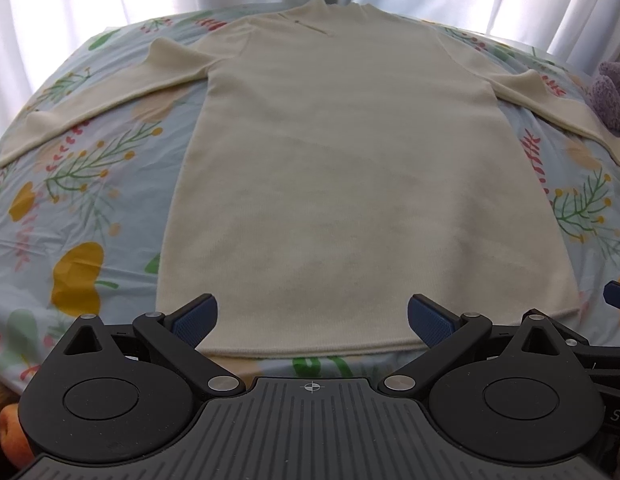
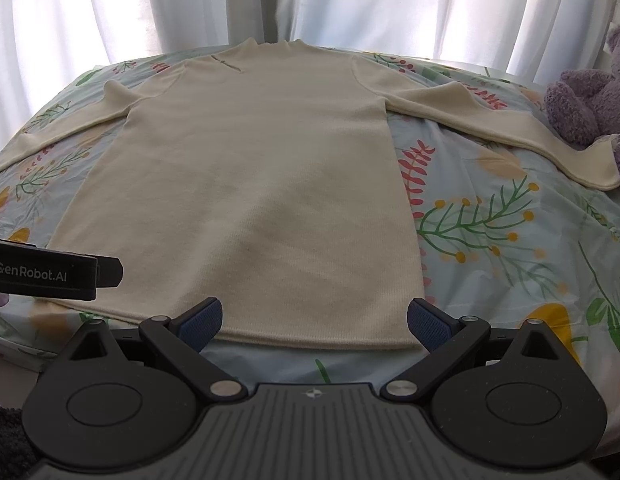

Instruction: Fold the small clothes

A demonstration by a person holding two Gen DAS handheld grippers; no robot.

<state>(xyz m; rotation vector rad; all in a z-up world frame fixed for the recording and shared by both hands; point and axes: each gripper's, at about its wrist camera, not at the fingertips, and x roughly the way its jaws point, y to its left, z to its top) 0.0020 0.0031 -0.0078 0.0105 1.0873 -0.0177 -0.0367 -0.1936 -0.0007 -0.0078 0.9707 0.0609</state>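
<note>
A cream long-sleeved knit garment [image 1: 350,168] lies flat on the floral sheet, collar at the far side, hem nearest me, both sleeves spread outward. It also shows in the right wrist view [image 2: 254,184]. My left gripper [image 1: 312,318] is open and empty, just above the hem, its blue pads [image 1: 198,318] wide apart. My right gripper [image 2: 314,320] is open and empty over the hem's right part. The left gripper's body [image 2: 50,274] shows at the left edge of the right wrist view.
The floral sheet [image 2: 510,240] covers the table or bed. A purple plush toy [image 2: 586,104] sits at the far right, touching the right sleeve's cuff; it also shows in the left wrist view [image 1: 610,96]. White curtains [image 2: 350,4] hang behind.
</note>
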